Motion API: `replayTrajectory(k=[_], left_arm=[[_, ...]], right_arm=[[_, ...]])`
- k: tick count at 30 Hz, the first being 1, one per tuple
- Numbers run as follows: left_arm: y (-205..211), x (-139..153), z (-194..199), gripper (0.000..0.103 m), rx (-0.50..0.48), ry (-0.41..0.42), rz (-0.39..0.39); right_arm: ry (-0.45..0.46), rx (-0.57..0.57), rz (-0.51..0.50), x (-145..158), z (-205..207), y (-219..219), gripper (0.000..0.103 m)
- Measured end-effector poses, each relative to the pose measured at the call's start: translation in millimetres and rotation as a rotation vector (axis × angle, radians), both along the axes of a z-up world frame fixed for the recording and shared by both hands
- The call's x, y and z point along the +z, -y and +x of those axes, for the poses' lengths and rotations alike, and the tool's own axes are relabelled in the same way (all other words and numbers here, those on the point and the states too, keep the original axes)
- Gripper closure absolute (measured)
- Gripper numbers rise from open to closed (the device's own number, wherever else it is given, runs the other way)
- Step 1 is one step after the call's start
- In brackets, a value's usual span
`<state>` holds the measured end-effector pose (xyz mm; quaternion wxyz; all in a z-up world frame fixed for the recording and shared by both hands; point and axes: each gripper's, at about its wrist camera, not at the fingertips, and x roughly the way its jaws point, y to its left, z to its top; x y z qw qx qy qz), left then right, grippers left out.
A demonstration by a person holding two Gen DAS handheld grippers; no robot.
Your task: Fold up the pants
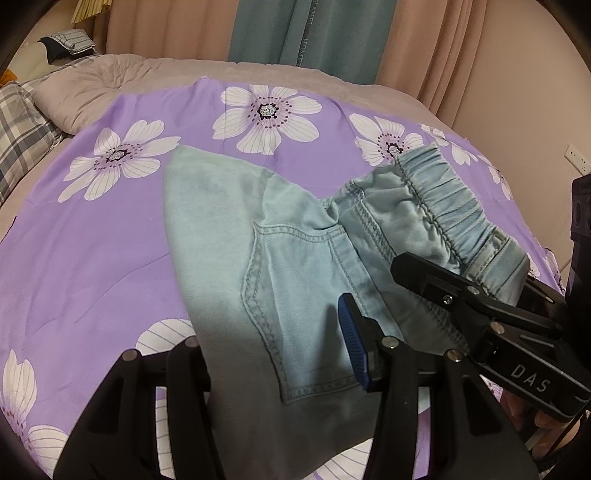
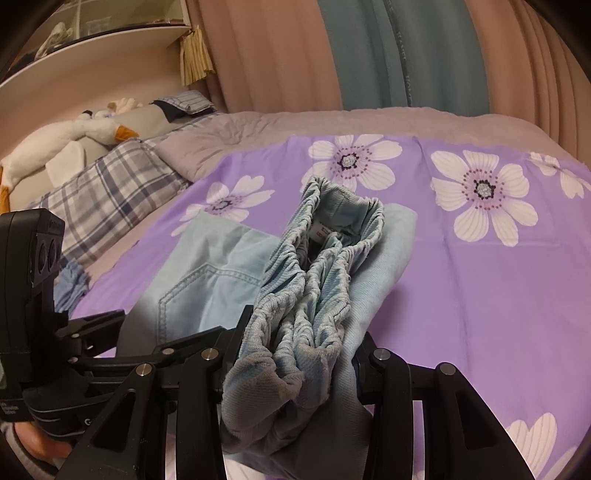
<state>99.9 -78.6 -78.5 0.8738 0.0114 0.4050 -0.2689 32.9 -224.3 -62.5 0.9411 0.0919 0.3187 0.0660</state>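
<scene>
Light blue denim pants (image 1: 295, 266) lie on a purple flowered sheet (image 1: 110, 236), back pocket up. In the left wrist view my left gripper (image 1: 273, 354) is shut on the cloth at the lower pocket edge; its blue-padded finger (image 1: 352, 343) shows on the right. My right gripper (image 1: 436, 280) comes in from the right, shut on the elastic waistband (image 1: 454, 206). In the right wrist view the bunched waistband (image 2: 314, 280) is held between the right gripper's (image 2: 295, 354) fingers, lifted above the pants (image 2: 214, 273). The left gripper (image 2: 92, 325) shows at the left.
The purple sheet (image 2: 461, 288) covers a grey quilt (image 2: 332, 125) on a bed. A plaid pillow (image 2: 103, 192) and plush toys (image 2: 74, 136) lie at the head end. Pink and teal curtains (image 1: 295, 29) hang behind the bed.
</scene>
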Motion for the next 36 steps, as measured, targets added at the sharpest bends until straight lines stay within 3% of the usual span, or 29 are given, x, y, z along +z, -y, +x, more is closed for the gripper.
replayTrajectory(k=[36], left_arm=[[10.9, -24.8, 19.9, 0.053, -0.002, -0.043, 0.038]], right_arm=[[-0.064, -0.007, 0.023, -23.4, 18.4, 4.6, 0.06]])
